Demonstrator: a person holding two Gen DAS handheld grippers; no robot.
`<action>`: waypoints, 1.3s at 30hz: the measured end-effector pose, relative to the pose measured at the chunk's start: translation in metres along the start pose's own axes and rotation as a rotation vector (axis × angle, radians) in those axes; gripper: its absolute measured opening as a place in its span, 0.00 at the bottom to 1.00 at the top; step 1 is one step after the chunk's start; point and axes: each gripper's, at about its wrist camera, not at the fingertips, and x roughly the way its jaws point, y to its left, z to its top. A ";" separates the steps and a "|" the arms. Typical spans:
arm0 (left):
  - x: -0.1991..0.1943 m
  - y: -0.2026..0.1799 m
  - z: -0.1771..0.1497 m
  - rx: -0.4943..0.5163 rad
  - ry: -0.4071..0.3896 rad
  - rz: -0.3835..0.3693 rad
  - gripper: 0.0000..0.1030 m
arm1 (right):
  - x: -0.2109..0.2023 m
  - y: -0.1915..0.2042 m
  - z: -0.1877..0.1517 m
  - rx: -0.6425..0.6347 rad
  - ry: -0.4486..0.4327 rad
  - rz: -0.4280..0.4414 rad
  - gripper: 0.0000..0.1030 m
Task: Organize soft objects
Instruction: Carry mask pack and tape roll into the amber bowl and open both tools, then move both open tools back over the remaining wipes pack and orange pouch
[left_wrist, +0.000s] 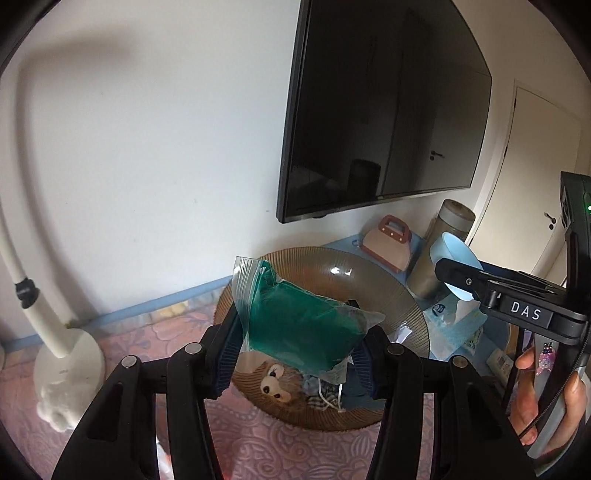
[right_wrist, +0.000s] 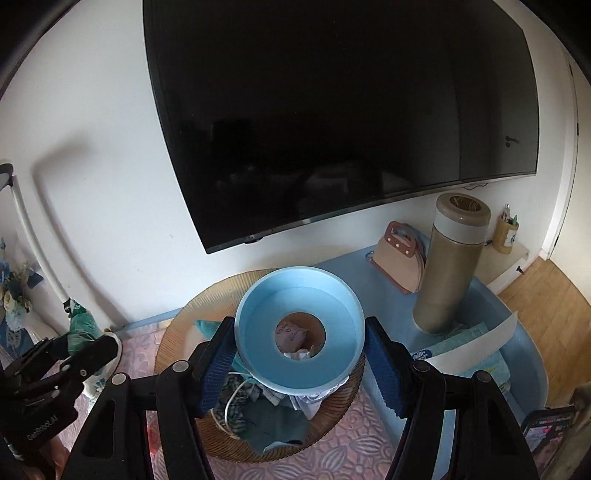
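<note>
At frame centre, my left gripper (left_wrist: 295, 354) pinches the bagged green cloth (left_wrist: 299, 325) over the basket (left_wrist: 369, 280), while my right gripper (right_wrist: 301, 362) clamps a blue ring (right_wrist: 299, 325).

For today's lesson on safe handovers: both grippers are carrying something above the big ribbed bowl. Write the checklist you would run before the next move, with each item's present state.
1. Left gripper grips the zip bag of green cloth: ok.
2. Right gripper clamps the blue ring on both sides: ok.
3. Bag above the ribbed bowl: ok.
4. Room left in the bowl, with the plush toy and cloths inside: cannot tell.
5. Tall bottle clear of the ring: ok.
6. Bag sealed: cannot tell.
</note>
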 end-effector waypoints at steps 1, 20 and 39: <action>0.010 -0.001 0.000 -0.001 0.015 -0.006 0.49 | 0.008 -0.003 0.001 -0.001 0.011 0.001 0.65; -0.010 0.012 -0.001 -0.064 0.037 -0.027 0.94 | 0.034 -0.028 0.005 0.071 0.077 0.055 0.80; -0.251 0.135 -0.138 -0.233 -0.084 0.329 0.99 | -0.087 0.120 -0.070 -0.146 0.037 0.276 0.99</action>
